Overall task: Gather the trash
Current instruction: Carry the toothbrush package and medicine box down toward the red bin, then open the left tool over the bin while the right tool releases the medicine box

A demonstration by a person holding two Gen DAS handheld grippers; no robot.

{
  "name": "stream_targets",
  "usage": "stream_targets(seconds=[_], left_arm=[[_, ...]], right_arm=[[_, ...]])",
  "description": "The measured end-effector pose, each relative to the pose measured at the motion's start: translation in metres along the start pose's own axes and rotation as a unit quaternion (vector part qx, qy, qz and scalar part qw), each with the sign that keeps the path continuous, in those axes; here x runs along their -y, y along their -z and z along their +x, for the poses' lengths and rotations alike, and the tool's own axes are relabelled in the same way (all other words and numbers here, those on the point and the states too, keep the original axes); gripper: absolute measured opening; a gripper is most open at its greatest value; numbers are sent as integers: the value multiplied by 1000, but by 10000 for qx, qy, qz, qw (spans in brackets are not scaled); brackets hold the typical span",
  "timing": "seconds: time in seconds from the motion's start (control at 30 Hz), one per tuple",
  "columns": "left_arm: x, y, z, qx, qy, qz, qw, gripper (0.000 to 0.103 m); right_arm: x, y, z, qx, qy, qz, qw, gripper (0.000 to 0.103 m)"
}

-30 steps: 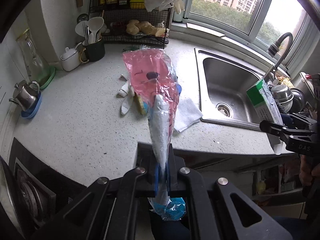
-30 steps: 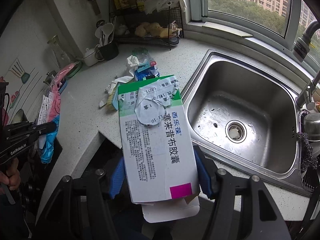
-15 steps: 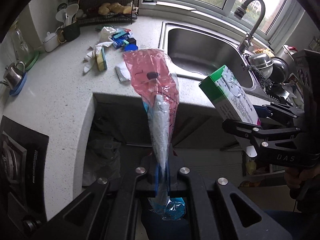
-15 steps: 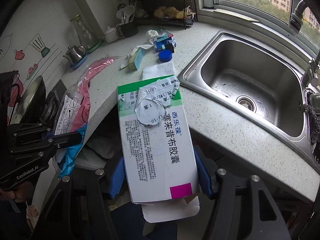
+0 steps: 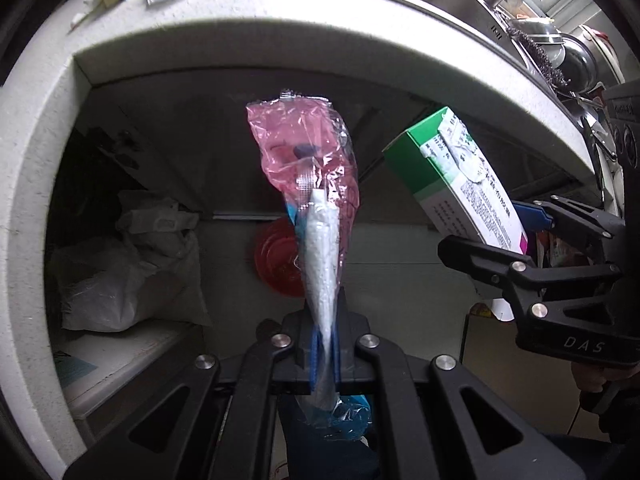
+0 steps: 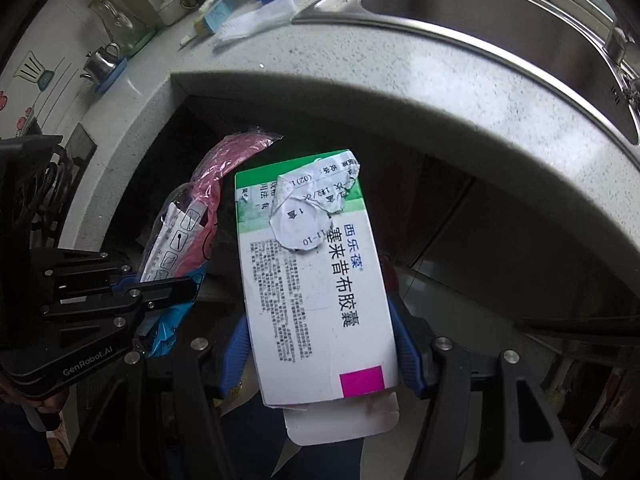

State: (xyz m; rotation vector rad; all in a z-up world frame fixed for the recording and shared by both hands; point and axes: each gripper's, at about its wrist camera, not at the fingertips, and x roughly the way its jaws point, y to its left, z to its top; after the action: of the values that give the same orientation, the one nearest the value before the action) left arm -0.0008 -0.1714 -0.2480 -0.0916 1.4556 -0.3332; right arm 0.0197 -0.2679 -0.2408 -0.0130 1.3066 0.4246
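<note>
L gripper [image 5: 325, 354] clamped tight on plastic wrapper [image 5: 312, 184]. R gripper [image 6: 322, 354] grips medicine box [image 6: 316, 280], jaws part-open. Both point steeply down, below counter edge [image 5: 360, 40].

In the left wrist view the plastic wrapper [image 5: 308, 184] stands at centre, pinched in the left tongs [image 5: 325, 354] at 6 o'clock. The medicine box [image 5: 452, 184] sits at 3 o'clock, between the right tongs [image 5: 516, 236]. Behind both, the counter [image 5: 360, 12] edge arches from 9 to 3 o'clock. Under it, a bag [image 5: 128, 272] lies at 9 o'clock and a basin [image 5: 278, 256] just behind the wrapper. The sink [image 6: 500, 12] is at 1 o'clock in the right wrist view.
</note>
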Motion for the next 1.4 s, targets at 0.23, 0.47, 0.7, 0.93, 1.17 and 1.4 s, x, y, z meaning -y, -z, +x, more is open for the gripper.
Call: stream_targets(seconds=[0.23,0.47,0.7,0.93,1.17,1.4], left_arm=[[-3,1,80,-459,47,191,9988,4],[-11,-2,138,-697,136,230,9972,4],[-13,-8,188,-898,144,340,9953,5],[-15,-10,234,-1075,126,555,9926,40],[-10,-9,237,-1060,48,681,9920,53],[-24,-10,219,-901,-77,505,9946,71]], right_arm=[[26,20,63,-231,102,369,9990,60],[44,34,107,-325,105,617,9975,60],[44,39,139,-338,205,612,9973,60],[51,40,160,-331,198,816,9959,60],[61,47,161,-448,208,902,9947,60],[60,41,168,-525,145,778,9955,60]])
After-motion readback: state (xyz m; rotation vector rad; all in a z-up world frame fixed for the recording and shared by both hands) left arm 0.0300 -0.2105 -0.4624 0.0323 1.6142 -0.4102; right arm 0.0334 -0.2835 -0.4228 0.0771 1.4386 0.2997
